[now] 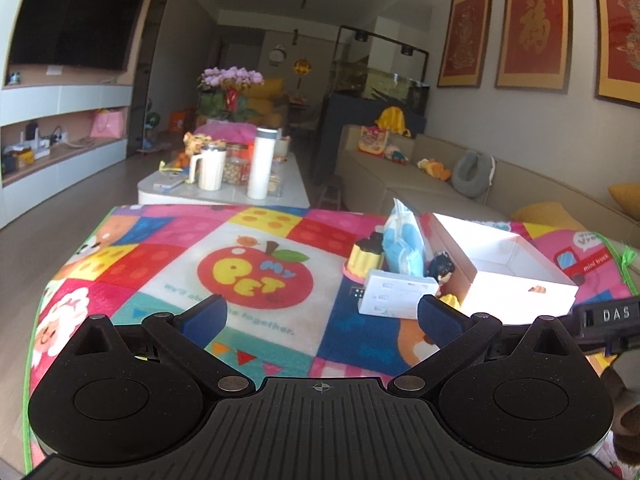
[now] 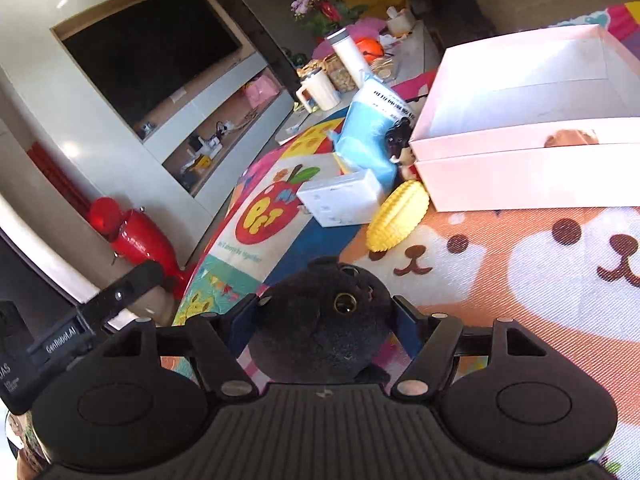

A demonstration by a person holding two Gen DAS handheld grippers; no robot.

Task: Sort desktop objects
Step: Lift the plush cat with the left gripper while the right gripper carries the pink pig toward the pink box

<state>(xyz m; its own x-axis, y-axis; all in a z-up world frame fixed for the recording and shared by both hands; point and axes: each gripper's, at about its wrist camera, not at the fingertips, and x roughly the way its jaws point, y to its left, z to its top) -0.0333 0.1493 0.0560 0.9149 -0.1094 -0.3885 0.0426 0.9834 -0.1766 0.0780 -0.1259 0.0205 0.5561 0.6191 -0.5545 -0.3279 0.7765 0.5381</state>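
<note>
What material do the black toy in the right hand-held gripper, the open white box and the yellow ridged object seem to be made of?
Black toy: soft plush, judging by its fuzzy matte pile, with a glossy eye, probably plastic.
White box: likely cardboard; thin, flat, matte walls with sharp folds.
Yellow ridged object: probably plastic or rubber; even moulded ridges with a slight sheen.

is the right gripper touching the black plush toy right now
Touching. The right wrist view shows the black plush toy wedged in the right gripper, both blue pads pressed into its fuzzy sides with no gap showing.
</note>
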